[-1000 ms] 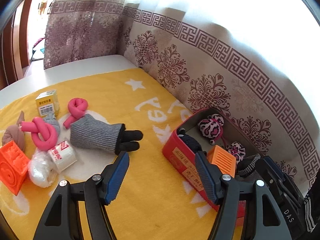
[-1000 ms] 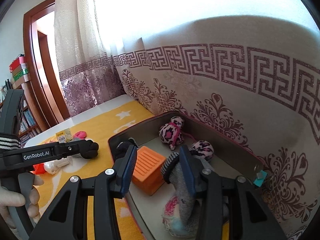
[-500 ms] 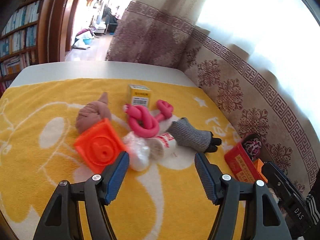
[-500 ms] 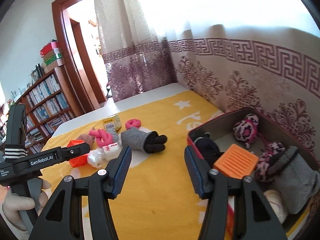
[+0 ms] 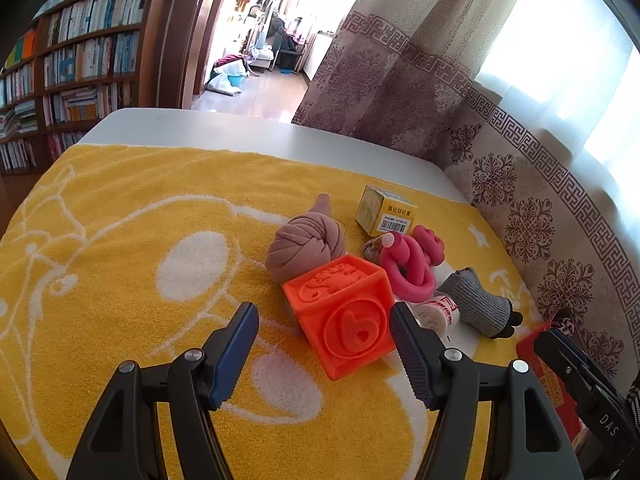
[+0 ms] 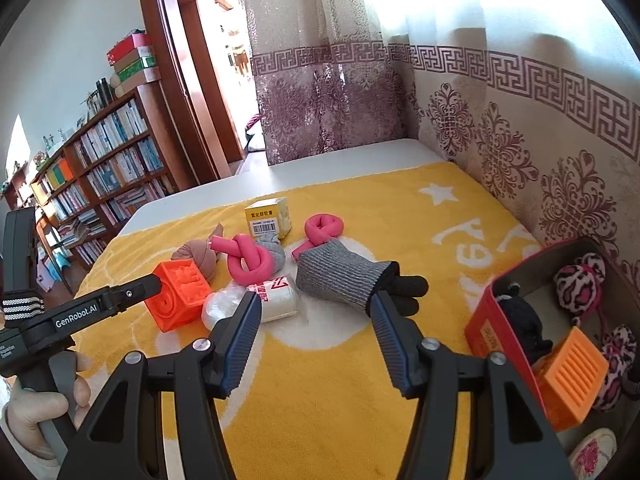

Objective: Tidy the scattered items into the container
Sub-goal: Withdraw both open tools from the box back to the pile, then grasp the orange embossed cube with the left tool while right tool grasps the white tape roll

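Yellow towel (image 5: 120, 248), orange cube (image 5: 344, 316) just ahead of spread left gripper (image 5: 324, 344)

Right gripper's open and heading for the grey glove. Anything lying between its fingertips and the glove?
No. In the right wrist view only bare yellow towel lies between the open right gripper and the grey glove. The white packet sits off to the glove's left.
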### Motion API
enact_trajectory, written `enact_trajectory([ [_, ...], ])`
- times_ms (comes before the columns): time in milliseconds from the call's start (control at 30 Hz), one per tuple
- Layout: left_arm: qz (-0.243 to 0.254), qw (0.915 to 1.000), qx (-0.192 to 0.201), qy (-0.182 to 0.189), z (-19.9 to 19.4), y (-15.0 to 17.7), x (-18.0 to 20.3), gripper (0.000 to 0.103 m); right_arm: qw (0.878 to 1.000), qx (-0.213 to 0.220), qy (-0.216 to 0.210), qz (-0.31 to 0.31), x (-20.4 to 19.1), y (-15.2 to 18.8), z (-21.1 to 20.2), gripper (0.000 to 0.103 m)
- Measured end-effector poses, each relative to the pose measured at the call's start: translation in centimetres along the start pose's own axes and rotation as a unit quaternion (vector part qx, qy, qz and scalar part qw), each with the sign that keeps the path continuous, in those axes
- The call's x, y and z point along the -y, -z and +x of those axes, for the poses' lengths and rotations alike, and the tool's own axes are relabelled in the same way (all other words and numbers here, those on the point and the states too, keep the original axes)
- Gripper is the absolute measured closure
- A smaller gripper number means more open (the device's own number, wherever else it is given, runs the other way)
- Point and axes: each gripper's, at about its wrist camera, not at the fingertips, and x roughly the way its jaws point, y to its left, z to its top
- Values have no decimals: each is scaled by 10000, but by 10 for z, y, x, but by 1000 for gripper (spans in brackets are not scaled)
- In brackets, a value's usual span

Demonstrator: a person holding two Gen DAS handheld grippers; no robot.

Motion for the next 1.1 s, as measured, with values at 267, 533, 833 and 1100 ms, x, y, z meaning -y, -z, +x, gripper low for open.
enact_trajectory([
  [267, -4, 9999, -115, 5, 9, 4, -1, 34, 9976, -527, -442, -76, -12, -9, 36, 42],
  [533, -52, 9999, -126, 55, 11, 4, -3, 30, 9905, -1134, -771, -112, -22, -13, 89, 47],
  [833, -279, 9986, -237, 372, 15, 5, -6, 30, 9918, -1055, -710, -112, -13, -6, 104, 55],
  [1100, -368, 9979, -219, 483, 20, 3, 5, 30, 9906, -1035, -887, 139, -5, -8, 107, 54],
])
